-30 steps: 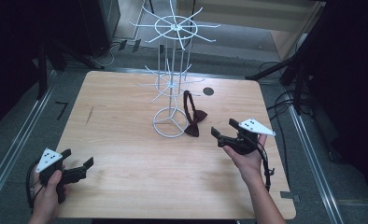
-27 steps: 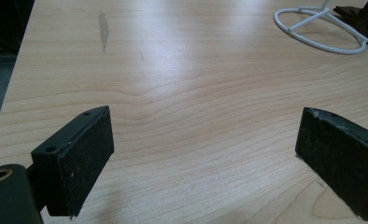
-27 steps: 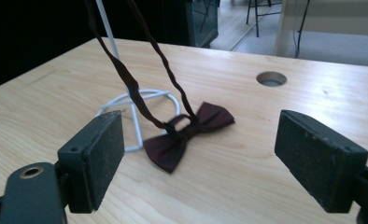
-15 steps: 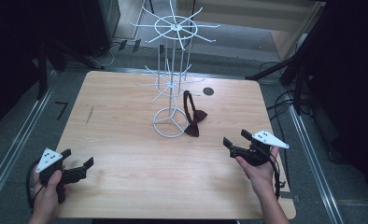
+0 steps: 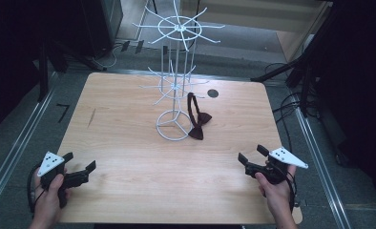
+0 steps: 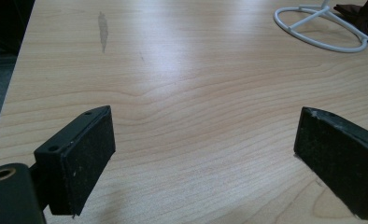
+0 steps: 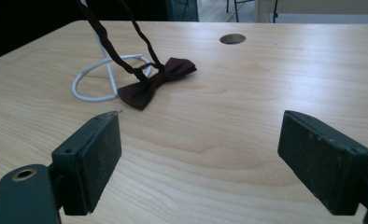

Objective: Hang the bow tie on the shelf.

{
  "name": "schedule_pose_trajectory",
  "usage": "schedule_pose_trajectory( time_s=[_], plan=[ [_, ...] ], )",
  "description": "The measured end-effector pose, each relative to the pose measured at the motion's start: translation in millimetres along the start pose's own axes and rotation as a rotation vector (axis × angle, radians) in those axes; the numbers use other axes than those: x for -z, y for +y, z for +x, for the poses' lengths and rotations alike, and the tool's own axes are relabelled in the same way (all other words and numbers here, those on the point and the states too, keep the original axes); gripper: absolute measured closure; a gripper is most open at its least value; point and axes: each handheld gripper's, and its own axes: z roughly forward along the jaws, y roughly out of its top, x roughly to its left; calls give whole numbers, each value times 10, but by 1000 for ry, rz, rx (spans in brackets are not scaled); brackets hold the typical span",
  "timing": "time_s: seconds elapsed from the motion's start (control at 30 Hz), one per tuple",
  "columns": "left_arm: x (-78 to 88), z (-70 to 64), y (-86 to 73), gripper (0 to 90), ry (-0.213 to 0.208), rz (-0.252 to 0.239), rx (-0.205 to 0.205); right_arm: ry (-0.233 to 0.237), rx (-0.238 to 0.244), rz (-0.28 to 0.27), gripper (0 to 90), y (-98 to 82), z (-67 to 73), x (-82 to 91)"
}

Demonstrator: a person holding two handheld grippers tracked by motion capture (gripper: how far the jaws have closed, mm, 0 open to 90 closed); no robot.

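Two grippers are all we are working with, and both are resting low at the near edge of the wooden surface [image 5: 129, 143], which is carrying a tall white wire rack [image 5: 175, 90] at its middle. We are holding the left gripper [image 5: 76, 172] at the near left corner, jaws wide apart and empty, with the rack's ring base far ahead and to its right. We are holding the right gripper [image 5: 247, 160] at the near right, jaws equally spread with nothing between them. Smallest is the dark bow tie [image 7: 155, 82], lying just beside the ring base with its strap looping up to the rack; it is sitting ahead and left of our right jaws, its long axis slanting across them, so we are judging the right hand the nearer.
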Motion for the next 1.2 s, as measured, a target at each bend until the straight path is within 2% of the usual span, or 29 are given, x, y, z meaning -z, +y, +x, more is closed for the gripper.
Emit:
schedule_pose_trajectory(
  time_s=[0.17, 0.23, 0.5, 0.7, 0.9, 1.2],
  plan=[
    [-2, -6, 1, 58, 0, 3, -8, -30, 15, 16, 137, -82, -40, 64],
    [0, -6, 1, 58, -1, 3, -9, -55, 36, 31, 138, -135, -67, 95],
    [2, -7, 0, 58, 0, 3, -10, -85, 30, 62, 137, -317, -178, 216],
    [1, -4, 0, 58, -1, 1, -7, -118, -4, 78, 137, -455, -317, 331],
    [2, -2, -1, 58, -1, -2, -3, -153, -18, 82, 137, -542, -414, 442],
    [8, 6, -1, 57, -1, -1, 4, -221, -81, 72, 137, -693, -641, 716]
  ],
)
